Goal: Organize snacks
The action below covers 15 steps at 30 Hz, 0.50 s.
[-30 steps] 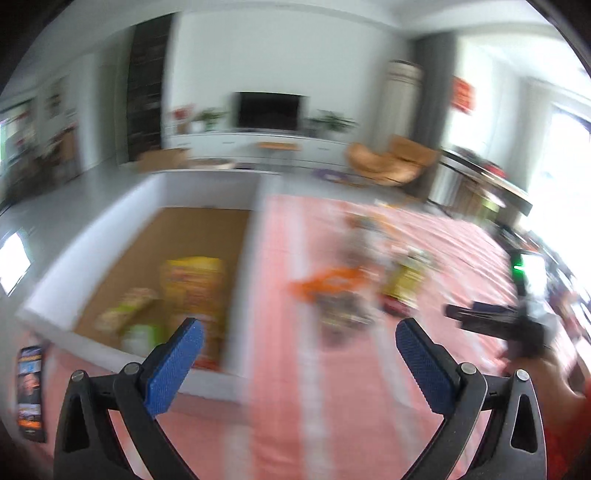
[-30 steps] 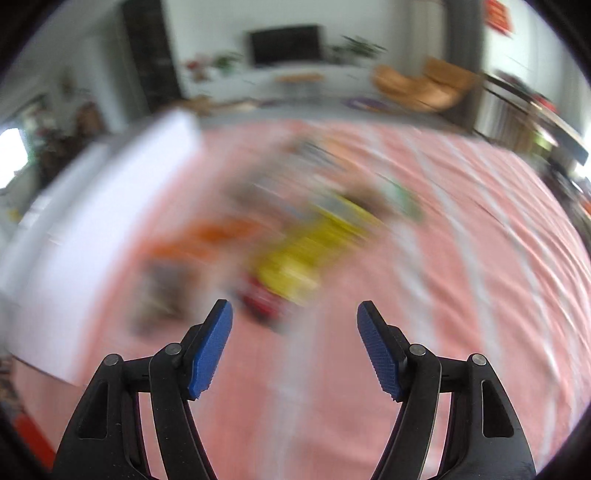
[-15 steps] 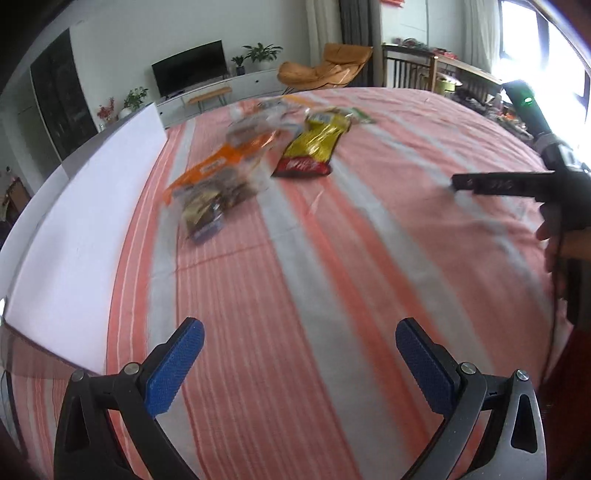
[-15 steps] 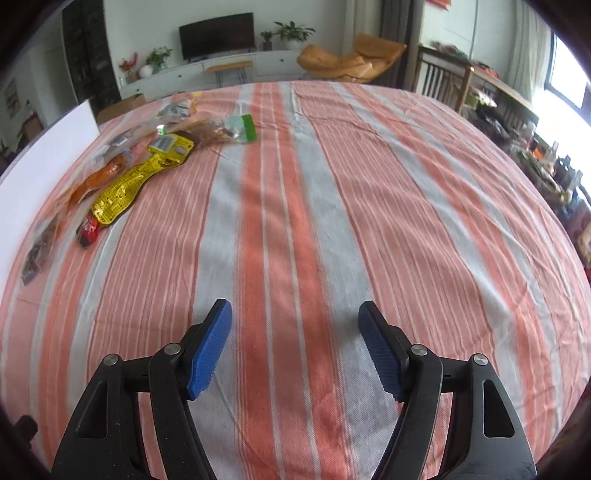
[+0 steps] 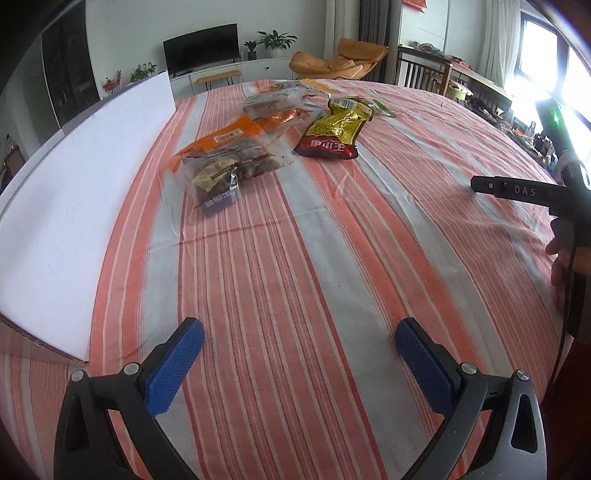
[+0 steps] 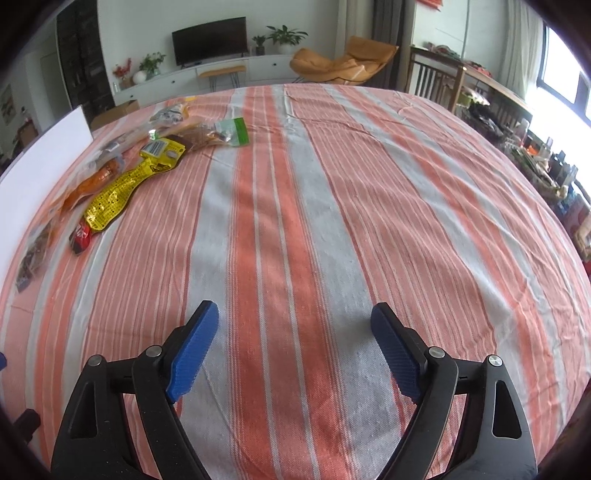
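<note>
In your left wrist view, the white box (image 5: 85, 206) is cut off at the left edge, its inside hidden. The snack packets (image 5: 280, 129) lie on the striped bench (image 5: 332, 258), now sharp instead of blurred. Your left gripper (image 5: 299, 354) hangs wide and empty.

In your right wrist view, the far-left packets are squeezed, unreadable. Your right gripper (image 6: 295, 343) is opening, wider than before, nothing between its jaws.

Snack packets (image 5: 266, 125) clustered flat on striped cloth (image 5: 295, 258); yellow-red pouch (image 5: 334, 129) rightmost

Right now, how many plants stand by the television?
4: red flowers and a leafy plant left of the television, a small plant and a larger plant right of it. Others may be hidden.
</note>
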Available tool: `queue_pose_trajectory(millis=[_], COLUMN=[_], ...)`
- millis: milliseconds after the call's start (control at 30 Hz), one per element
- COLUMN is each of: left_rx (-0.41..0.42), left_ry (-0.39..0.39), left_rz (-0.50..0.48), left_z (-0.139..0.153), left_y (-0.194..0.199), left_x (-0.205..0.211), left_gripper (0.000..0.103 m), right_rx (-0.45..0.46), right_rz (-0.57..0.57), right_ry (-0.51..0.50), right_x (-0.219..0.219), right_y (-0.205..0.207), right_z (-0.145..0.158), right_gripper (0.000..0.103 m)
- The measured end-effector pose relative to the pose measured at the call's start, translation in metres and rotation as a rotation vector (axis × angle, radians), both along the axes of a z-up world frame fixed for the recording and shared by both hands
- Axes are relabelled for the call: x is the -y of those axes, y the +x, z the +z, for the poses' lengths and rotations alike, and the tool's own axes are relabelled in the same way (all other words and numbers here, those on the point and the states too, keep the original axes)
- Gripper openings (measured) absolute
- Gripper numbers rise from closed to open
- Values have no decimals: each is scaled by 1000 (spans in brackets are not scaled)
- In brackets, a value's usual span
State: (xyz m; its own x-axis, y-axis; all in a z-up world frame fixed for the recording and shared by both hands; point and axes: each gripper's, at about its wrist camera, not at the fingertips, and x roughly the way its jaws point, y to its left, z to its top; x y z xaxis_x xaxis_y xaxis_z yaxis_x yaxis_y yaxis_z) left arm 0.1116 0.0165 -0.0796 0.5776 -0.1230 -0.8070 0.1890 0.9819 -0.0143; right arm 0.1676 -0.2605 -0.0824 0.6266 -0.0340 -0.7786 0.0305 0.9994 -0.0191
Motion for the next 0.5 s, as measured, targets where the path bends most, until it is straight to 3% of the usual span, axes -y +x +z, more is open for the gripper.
queue_pose_trajectory(millis=[500], left_rx=[-7], left_ry=[4], left_rz=[6], left_z=[1], left_y=[2], left_x=[1], left_gripper=[103], right_rx=[-2], right_rz=[-7], right_ry=[-1], right_x=[2], right_y=[1], right_z=[-1], right_gripper=[89])
